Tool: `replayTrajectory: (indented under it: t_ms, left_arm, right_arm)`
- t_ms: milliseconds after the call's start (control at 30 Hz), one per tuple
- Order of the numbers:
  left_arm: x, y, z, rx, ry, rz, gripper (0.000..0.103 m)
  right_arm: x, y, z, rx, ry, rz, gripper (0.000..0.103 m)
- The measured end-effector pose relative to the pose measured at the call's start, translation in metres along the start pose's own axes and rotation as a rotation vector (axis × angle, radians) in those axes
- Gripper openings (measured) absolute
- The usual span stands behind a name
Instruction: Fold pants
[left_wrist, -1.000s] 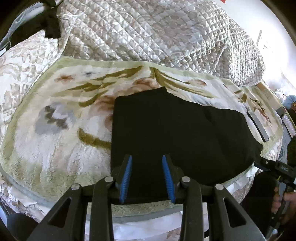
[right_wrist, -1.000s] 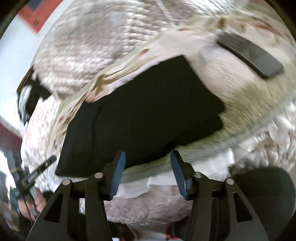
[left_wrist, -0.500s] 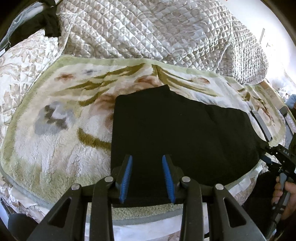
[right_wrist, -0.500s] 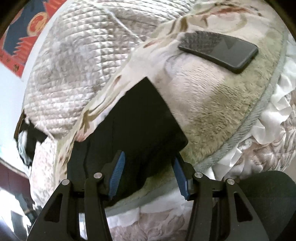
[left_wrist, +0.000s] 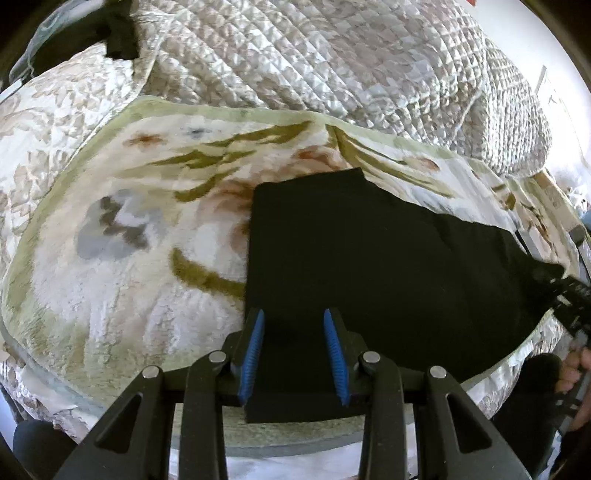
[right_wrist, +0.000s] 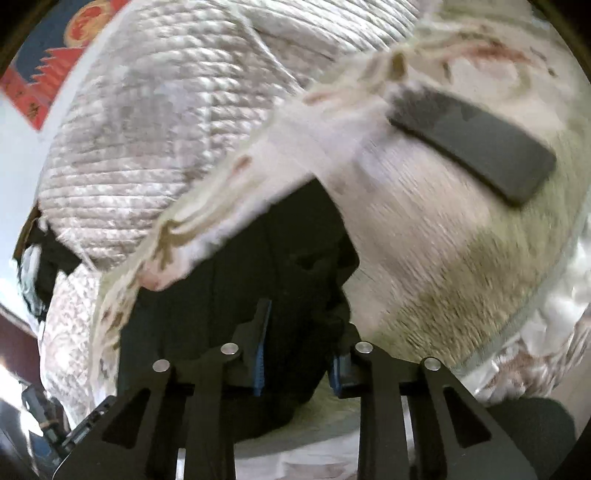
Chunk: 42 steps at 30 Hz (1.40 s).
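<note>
Your pants (left_wrist: 369, 280) lie flat on a plush floral blanket (left_wrist: 129, 266) on the bed: matte black cloth, folded into a broad slab with a straight left edge. A shiny quilted cover (left_wrist: 314, 55) is heaped behind. Your left gripper (left_wrist: 293, 350) is open, blue ribbed pads over the near hem. Your right gripper (right_wrist: 299, 350) has its jaws apart at the dark, rumpled end (right_wrist: 258, 266); the picture is blurred there. A flat dark phone (right_wrist: 472, 144) rests on the blanket, apart from the pants.

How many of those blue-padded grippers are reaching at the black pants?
2. The left gripper is open over the pants' near left corner; the right gripper straddles their right end, also open.
</note>
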<state>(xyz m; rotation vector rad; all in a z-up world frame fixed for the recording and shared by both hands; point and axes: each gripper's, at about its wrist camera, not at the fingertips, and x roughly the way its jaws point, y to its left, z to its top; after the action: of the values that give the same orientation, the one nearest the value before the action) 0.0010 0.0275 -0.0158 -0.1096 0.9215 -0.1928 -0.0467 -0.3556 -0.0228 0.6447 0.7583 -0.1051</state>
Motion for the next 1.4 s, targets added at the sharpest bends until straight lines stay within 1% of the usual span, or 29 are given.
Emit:
replayTrajectory:
  t_ms: [100,200,300,400,467,500,567,600,633,667,733,800,933,967,1067,1167,1267,1400]
  left_arm:
    - [-0.002,0.009,0.000,-0.025,-0.009,0.002,0.036]
    - [-0.007,0.020,-0.001,-0.053,-0.021,0.003,0.036]
    - [-0.012,0.030,-0.001,-0.078,-0.036,0.005,0.036]
    - [-0.017,0.041,-0.003,-0.103,-0.048,0.008,0.036]
    - [-0.020,0.050,-0.004,-0.119,-0.054,0.012,0.036]
    - [-0.021,0.055,-0.005,-0.128,-0.056,0.016,0.036]
    - [-0.022,0.062,-0.008,-0.144,-0.056,0.023,0.036]
    - [-0.023,0.067,-0.009,-0.153,-0.055,0.026,0.036]
    - [-0.023,0.071,-0.010,-0.161,-0.054,0.030,0.036]
    - [-0.023,0.074,-0.011,-0.168,-0.054,0.032,0.036]
    - [-0.024,0.078,-0.013,-0.177,-0.054,0.032,0.036]
    - [-0.026,0.080,-0.014,-0.180,-0.059,0.027,0.036]
    - [-0.028,0.082,-0.014,-0.184,-0.068,0.013,0.036]
    - [-0.028,0.083,-0.014,-0.185,-0.070,0.012,0.036]
    - [-0.031,0.087,-0.014,-0.189,-0.074,0.011,0.036]
    - [-0.032,0.091,-0.015,-0.199,-0.074,0.017,0.036]
    - [-0.032,0.093,-0.015,-0.203,-0.072,0.022,0.036]
    - [-0.034,0.093,-0.016,-0.198,-0.079,0.021,0.036]
  right_arm:
    - [-0.015,0.031,0.008,-0.067,-0.025,0.066,0.022]
    - [-0.024,0.082,0.008,-0.189,-0.039,0.140,0.022]
    - [-0.025,0.128,0.001,-0.303,-0.023,0.213,0.022]
    - [-0.014,0.176,-0.014,-0.430,0.019,0.270,0.022]
    - [-0.001,0.205,-0.033,-0.517,0.070,0.307,0.022]
    - [0.009,0.216,-0.044,-0.554,0.099,0.323,0.022]
    - [0.033,0.232,-0.067,-0.600,0.185,0.342,0.022]
    - [0.045,0.236,-0.078,-0.616,0.228,0.354,0.022]
    - [0.063,0.241,-0.095,-0.641,0.288,0.353,0.022]
    - [0.073,0.243,-0.109,-0.665,0.328,0.345,0.022]
    - [0.092,0.243,-0.134,-0.722,0.375,0.305,0.022]
    - [0.092,0.244,-0.138,-0.724,0.365,0.298,0.022]
    - [0.075,0.257,-0.127,-0.729,0.299,0.306,0.022]
    - [0.077,0.262,-0.128,-0.732,0.291,0.304,0.022]
    - [0.088,0.266,-0.134,-0.735,0.309,0.287,0.022]
    - [0.104,0.263,-0.151,-0.766,0.341,0.266,0.022]
    - [0.099,0.265,-0.148,-0.761,0.326,0.267,0.022]
    - [0.094,0.266,-0.152,-0.789,0.310,0.253,0.022]
